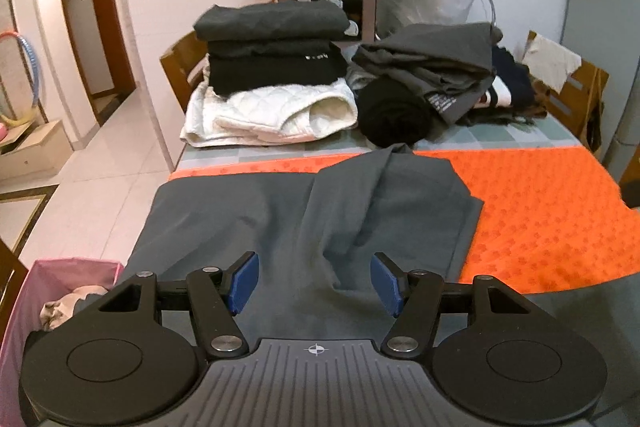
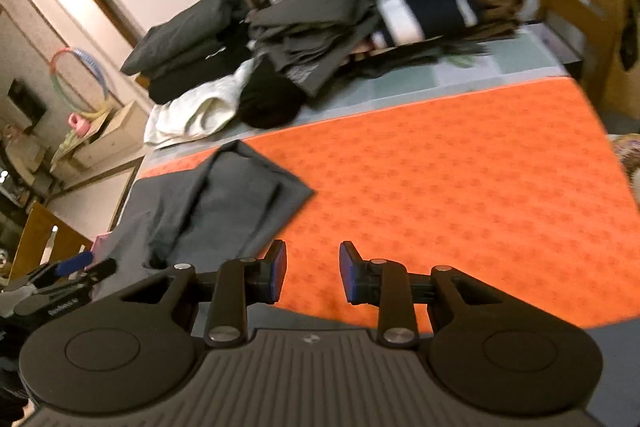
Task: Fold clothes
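Observation:
A dark grey garment [image 1: 320, 211] lies partly folded on the orange mat [image 1: 540, 211], its left part hanging over the table's left edge. My left gripper [image 1: 315, 283] hovers open just above its near end, blue pads wide apart with nothing between them. In the right wrist view the same grey garment [image 2: 224, 203] lies at the left of the orange mat [image 2: 440, 179]. My right gripper [image 2: 313, 273] stands open over bare mat, to the right of the garment's near edge. The left gripper [image 2: 76, 267] shows at the far left in that view.
At the table's far end a stack of folded dark clothes [image 1: 272, 43] sits on white quilted fabric [image 1: 272, 111], beside a heap of unfolded clothes [image 1: 432, 75]. A pink laundry basket [image 1: 52, 303] stands on the floor at the left. Wooden chairs [image 1: 576, 95] flank the table.

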`<act>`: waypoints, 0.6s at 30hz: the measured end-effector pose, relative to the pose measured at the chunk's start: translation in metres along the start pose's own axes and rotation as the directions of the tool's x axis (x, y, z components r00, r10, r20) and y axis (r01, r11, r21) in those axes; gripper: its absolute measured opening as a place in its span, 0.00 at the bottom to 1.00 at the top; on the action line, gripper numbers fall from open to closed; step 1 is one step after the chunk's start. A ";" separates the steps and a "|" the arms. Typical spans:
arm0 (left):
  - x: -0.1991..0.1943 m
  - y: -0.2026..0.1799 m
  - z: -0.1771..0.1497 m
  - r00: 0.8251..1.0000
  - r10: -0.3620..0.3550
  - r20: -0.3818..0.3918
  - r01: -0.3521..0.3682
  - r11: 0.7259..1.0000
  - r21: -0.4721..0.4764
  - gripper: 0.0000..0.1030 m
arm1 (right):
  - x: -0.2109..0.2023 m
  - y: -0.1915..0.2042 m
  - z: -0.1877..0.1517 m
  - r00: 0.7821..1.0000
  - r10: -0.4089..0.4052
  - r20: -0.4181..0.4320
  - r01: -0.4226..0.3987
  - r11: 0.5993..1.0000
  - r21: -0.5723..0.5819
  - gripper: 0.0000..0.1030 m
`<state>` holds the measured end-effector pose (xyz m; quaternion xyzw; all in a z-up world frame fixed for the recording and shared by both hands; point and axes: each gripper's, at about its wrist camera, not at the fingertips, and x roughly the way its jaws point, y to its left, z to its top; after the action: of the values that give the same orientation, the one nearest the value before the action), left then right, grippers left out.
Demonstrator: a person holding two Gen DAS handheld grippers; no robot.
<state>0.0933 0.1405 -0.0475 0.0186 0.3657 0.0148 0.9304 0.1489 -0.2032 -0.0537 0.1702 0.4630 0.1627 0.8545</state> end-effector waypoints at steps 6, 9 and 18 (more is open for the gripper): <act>0.039 -0.002 0.014 0.999 -0.043 -0.017 0.043 0.999 0.010 0.63 | 0.059 0.036 0.026 0.997 0.050 -0.053 -0.051 0.998 -0.029 0.34; 0.061 -0.008 0.022 0.998 -0.057 -0.031 0.057 0.998 0.020 0.63 | 0.092 0.044 0.038 0.995 0.065 -0.071 -0.067 0.997 -0.024 0.37; 0.119 -0.022 0.040 0.996 -0.051 -0.067 0.055 0.997 0.060 0.61 | 0.165 0.056 0.058 0.986 0.089 -0.138 -0.099 0.993 -0.063 0.44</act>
<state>0.2084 0.1223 -0.1001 0.0370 0.3967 -0.0205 0.9170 0.2769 -0.0891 -0.1208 0.1506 0.5051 0.2299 0.8181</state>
